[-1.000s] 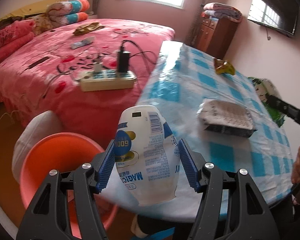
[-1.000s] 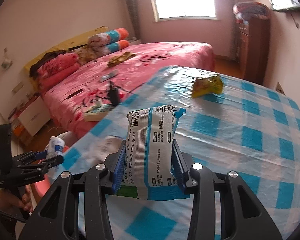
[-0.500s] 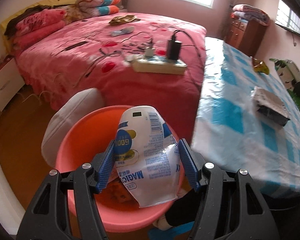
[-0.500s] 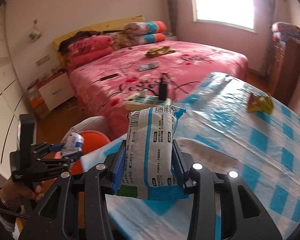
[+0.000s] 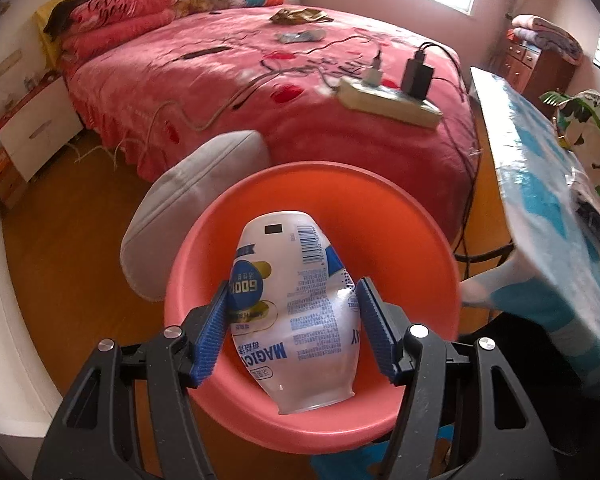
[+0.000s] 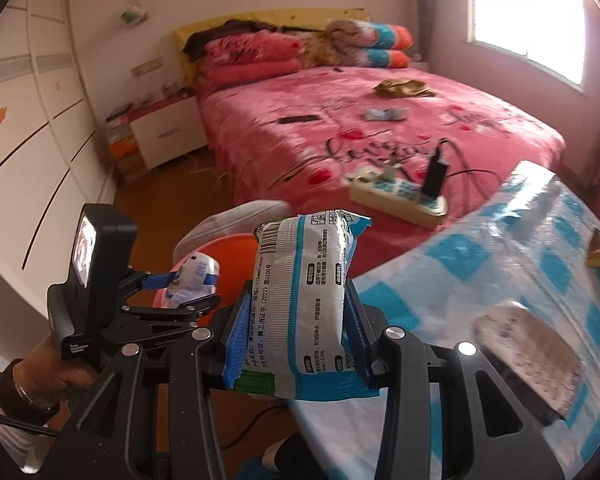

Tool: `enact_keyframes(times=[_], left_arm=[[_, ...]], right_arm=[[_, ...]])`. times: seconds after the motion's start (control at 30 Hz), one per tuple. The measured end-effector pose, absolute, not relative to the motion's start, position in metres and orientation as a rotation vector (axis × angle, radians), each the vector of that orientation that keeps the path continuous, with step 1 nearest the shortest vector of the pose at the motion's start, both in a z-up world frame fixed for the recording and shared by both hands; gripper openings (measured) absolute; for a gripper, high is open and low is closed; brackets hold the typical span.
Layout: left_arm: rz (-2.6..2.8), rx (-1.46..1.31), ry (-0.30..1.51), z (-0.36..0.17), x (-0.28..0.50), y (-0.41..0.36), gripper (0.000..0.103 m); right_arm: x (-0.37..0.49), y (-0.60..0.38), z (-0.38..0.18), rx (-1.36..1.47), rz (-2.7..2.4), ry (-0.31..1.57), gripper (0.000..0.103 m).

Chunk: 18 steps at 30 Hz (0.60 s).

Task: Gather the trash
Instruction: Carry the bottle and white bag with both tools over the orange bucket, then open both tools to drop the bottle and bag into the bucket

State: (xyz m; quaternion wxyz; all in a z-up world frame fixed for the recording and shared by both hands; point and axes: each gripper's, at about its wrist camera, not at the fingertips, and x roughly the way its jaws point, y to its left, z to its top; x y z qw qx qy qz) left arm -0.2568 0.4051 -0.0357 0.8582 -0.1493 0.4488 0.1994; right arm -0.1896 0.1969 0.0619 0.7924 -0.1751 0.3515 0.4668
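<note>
A white crushed bottle [image 5: 300, 312] is clamped between the blue pads of the left gripper [image 5: 294, 326], low at frame centre, over the orange basin [image 5: 380, 216]. A blue-and-white wipes pack [image 6: 304, 304] is pinched upright in the right gripper [image 6: 296, 340], at lower centre beside the checked table [image 6: 480, 264].

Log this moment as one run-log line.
left gripper: shut on white bottle, over orange basin | right gripper: shut on wipes pack | drop: pending
</note>
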Motion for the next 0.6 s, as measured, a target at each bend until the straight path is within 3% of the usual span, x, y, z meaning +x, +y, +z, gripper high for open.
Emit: enact_keyframes(times=[0.6], left_arm=[[0.446, -0.359, 0.979, -0.061, -0.256, 0.424, 0.063]], right_arm=[[-0.204, 0.264, 0.008, -0.505, 1.098, 0.846, 0.044]])
